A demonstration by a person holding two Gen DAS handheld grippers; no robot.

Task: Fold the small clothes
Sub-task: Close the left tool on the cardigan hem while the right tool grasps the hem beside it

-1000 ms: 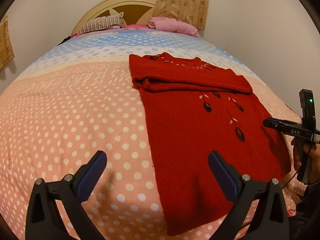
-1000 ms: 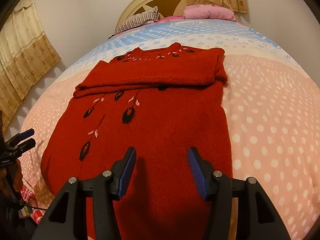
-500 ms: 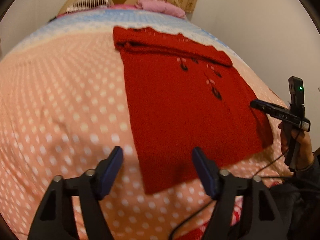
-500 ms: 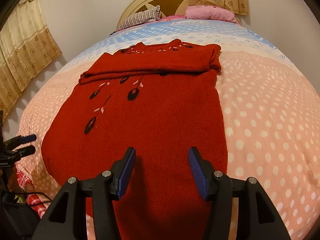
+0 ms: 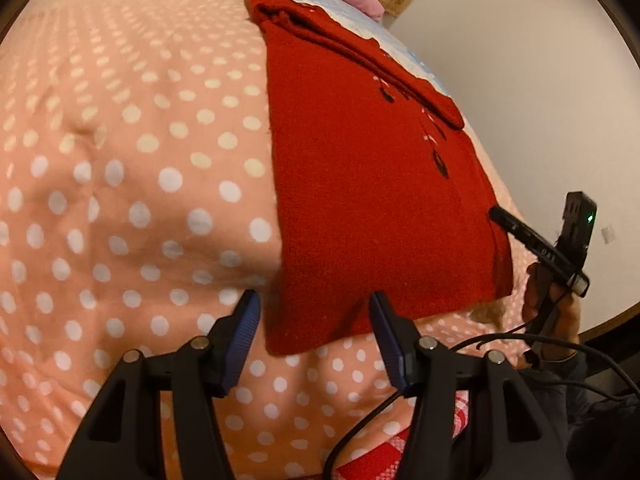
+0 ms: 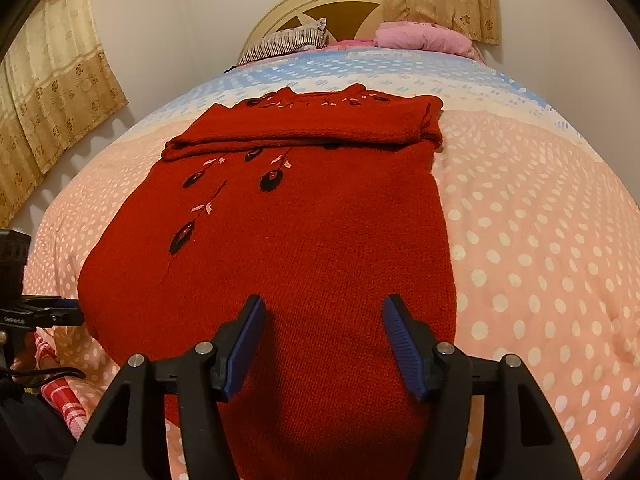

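While both claws hang parted and empty over the hem | our left gripper (image 5: 314, 320) and right gripper (image 6: 324, 326) could pinch only 1 layer of the red sweater (image 6: 288, 220) | its fold would skew.

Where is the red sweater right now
The sweater lies flat on the dotted bedspread, collar toward the headboard. Its hem is at the near edge, under the right gripper and just ahead of the left gripper.

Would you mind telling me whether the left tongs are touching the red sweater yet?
Cannot tell. In the left wrist view the open left tongs straddle the red sweater's near corner, but contact or a gap isn't plain.
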